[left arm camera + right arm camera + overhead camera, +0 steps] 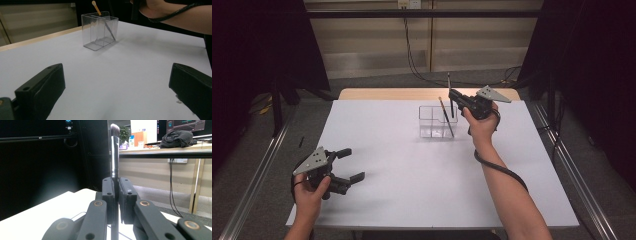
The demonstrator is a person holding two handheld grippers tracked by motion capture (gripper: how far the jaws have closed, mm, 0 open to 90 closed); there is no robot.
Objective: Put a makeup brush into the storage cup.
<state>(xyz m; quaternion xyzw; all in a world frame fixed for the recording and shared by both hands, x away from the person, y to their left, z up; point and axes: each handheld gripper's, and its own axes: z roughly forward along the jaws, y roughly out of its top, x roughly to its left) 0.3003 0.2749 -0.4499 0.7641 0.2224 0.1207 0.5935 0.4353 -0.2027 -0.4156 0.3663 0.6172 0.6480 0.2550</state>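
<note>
Nearest the high camera, low on the left, is my left hand [309,192] with the left gripper [353,165], resting low over the white table [412,190] near its front left corner. Its jaws stand released and wide apart with nothing between them; in the left gripper view each black jaw rises at one side of the frame with bare table between.

Further along, past the middle of the table toward its far edge, stands the clear plastic organizer [432,126], upright and split into compartments. A wooden-handled brush [445,117] leans in it at a tilt, its pale tip poking above the rim; I cannot tell which compartment holds its lower end. In the left gripper view the same organizer [100,31] sits well apart from my left jaws, the brush [96,7] slanting up out of it.

Just right of the organizer, my right hand [482,127] holds the right gripper [453,96] above its far right end. These jaws are clenched on a makeup brush [449,92] with a dark handle, held upright. In the right gripper view the makeup brush [114,155] rises straight from between the closed jaws, bristles at the top.
</note>
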